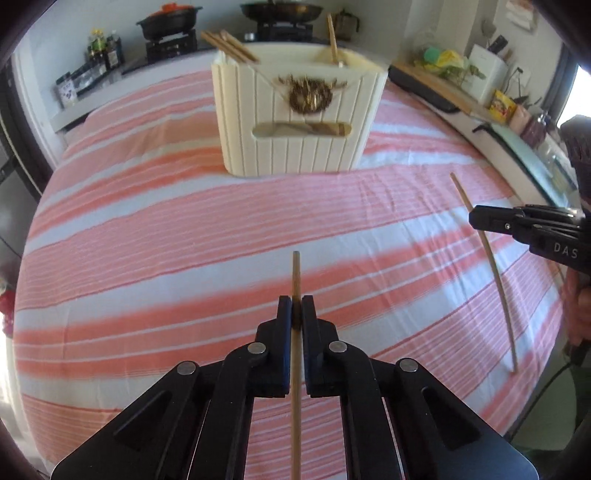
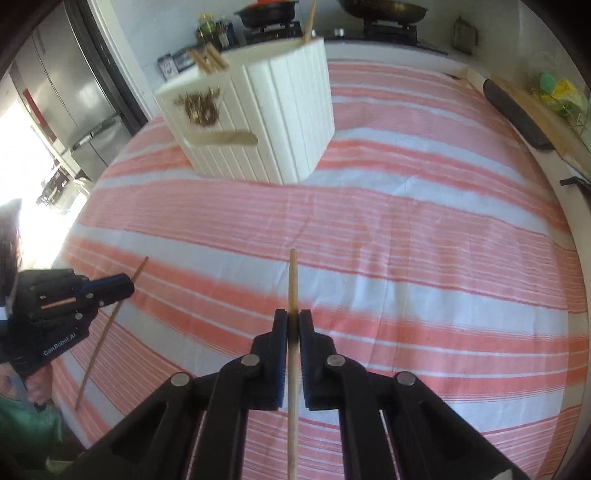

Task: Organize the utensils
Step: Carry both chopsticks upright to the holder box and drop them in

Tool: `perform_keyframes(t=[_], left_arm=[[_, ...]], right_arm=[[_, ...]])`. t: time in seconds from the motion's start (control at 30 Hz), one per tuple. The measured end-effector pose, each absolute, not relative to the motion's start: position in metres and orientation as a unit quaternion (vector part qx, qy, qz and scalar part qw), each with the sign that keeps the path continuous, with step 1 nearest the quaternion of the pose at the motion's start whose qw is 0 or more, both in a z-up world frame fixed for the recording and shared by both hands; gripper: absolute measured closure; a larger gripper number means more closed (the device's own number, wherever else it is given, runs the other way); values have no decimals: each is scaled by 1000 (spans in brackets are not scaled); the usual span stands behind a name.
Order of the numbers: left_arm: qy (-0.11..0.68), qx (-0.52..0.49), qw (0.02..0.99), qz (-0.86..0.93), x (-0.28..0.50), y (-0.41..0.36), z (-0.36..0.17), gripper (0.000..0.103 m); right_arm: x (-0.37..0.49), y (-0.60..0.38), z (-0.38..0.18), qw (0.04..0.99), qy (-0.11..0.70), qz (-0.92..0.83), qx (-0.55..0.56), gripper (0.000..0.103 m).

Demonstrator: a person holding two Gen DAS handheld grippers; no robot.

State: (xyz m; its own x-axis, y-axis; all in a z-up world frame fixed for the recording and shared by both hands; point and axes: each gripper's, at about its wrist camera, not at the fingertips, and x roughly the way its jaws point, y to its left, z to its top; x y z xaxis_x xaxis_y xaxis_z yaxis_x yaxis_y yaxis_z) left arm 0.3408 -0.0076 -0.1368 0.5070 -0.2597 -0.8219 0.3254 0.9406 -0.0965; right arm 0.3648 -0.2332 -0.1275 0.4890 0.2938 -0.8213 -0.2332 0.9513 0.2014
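Note:
A cream ribbed utensil box (image 1: 299, 114) stands on the striped cloth ahead; it also shows in the right wrist view (image 2: 258, 110). Several wooden chopsticks (image 1: 229, 46) lean out of its left compartment, and one stick (image 1: 332, 38) stands in the right one. My left gripper (image 1: 296, 308) is shut on a wooden chopstick (image 1: 296, 273), held above the cloth. My right gripper (image 2: 293, 321) is shut on another chopstick (image 2: 293, 280). Each gripper shows in the other's view: the right one (image 1: 476, 218) with its chopstick (image 1: 495, 269), the left one (image 2: 127, 286) with its chopstick (image 2: 107, 332).
The pink and white striped cloth (image 1: 184, 229) covers the table. Stoves with pans (image 1: 170, 26) and bottles (image 1: 103, 44) stand along the back counter. A cutting board (image 1: 439, 83) and a knife block (image 1: 487, 70) are at the right. A fridge (image 2: 74, 92) stands at the left.

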Motion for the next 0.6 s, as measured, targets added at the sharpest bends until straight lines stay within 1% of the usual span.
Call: perform_keyframes(t=[0.13,0.27,0.47,0.6], left_arm=[[399,6,898,-185,321,10,-79,99],[342,-17,919,-197,306,24,-34,99],[277,-55,936,-209,313,37,20,99],[236,-65,946,-212,327,43,62,99]], right_arm=[[345,-244,-74,891,417,168,56,97],[328,-247,-32,913,365,176,49,97],[325,-252,14,940,292,167,48,97],[342,-252,50,954,249,161,50,97]])
